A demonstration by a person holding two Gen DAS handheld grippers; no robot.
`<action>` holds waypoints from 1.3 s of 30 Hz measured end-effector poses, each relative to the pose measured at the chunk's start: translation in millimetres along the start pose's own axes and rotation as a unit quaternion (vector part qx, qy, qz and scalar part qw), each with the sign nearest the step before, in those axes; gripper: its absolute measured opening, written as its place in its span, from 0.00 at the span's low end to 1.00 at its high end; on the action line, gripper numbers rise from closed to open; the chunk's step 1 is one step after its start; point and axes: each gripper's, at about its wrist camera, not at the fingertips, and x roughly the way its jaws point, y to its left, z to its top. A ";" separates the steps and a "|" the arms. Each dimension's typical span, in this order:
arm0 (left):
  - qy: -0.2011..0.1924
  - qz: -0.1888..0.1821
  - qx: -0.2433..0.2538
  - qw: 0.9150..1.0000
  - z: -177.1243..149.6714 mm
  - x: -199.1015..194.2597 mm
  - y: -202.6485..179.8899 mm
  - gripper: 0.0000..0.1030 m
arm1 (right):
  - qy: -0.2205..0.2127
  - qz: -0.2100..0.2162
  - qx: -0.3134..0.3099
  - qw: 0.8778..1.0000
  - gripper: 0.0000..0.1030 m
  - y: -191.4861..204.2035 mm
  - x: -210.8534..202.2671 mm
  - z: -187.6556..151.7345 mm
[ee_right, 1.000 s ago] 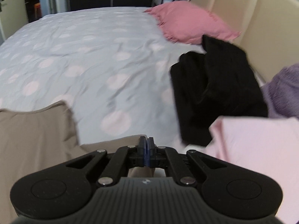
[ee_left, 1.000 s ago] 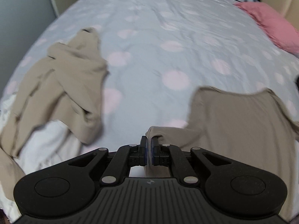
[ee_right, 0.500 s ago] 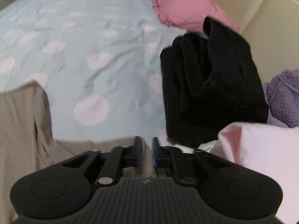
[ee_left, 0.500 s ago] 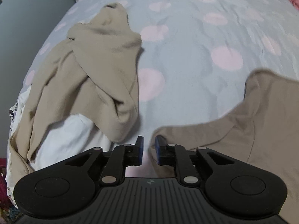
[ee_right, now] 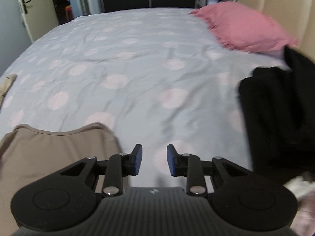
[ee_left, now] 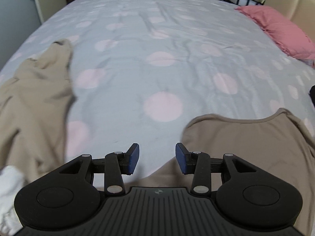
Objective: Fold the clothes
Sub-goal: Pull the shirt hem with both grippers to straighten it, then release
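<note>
**Bedroom, two grippers over a beige top**

Pale blue bedding (ee_left: 157, 45) with pink dots covers a wide bed that fills the room. On its near edge lies a beige top (ee_left: 246, 143), spread flat with its curved neckline toward the far side. The left gripper (ee_left: 157, 158) hangs over the top's left edge, its jaws opening with nothing pressed between them; cloth shows below the gap. The right gripper (ee_right: 151, 160) is at the top's right edge, jaws parted around bare bedding, holding nothing. Further left sits a crumpled beige garment (ee_left: 35, 98) with something white (ee_left: 9, 186) beneath its near end. To the right lies a heap of black clothing (ee_right: 275, 108), and beyond it a pink pillow (ee_right: 246, 29) against a cream headboard (ee_right: 275, 5).
</note>
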 end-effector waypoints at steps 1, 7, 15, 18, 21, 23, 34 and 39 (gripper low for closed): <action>0.003 -0.006 -0.001 1.000 0.7 7.5 -1.3 0.38 | 0.005 0.011 0.002 1.000 0.30 3.8 6.8 0.8; 0.026 -0.031 -0.004 0.999 -0.9 31.9 -15.0 0.38 | 0.042 0.066 0.002 0.997 0.34 26.4 50.4 3.7; 0.033 -0.029 -0.003 0.999 -4.3 49.8 -16.1 0.01 | 0.047 0.026 0.008 0.999 0.01 25.6 77.0 12.6; 0.010 -0.019 -0.006 1.000 1.9 44.9 -17.4 0.01 | 0.020 -0.006 0.017 1.000 0.01 18.4 77.7 24.1; 0.004 -0.010 -0.015 1.000 5.9 42.6 -16.2 0.01 | 0.015 -0.026 0.014 0.999 0.01 17.2 83.7 30.5; 0.012 -0.003 -0.014 1.000 5.1 46.4 -16.3 0.01 | 0.019 -0.039 -0.002 0.999 0.01 19.8 90.2 31.3; 0.000 0.016 -0.004 1.000 1.9 29.8 -16.0 0.36 | 0.022 -0.055 -0.018 0.998 0.30 13.9 81.8 25.4; -0.013 0.014 0.021 1.000 -3.5 -0.4 -25.9 0.36 | 0.012 -0.044 -0.028 0.999 0.30 18.9 50.7 21.9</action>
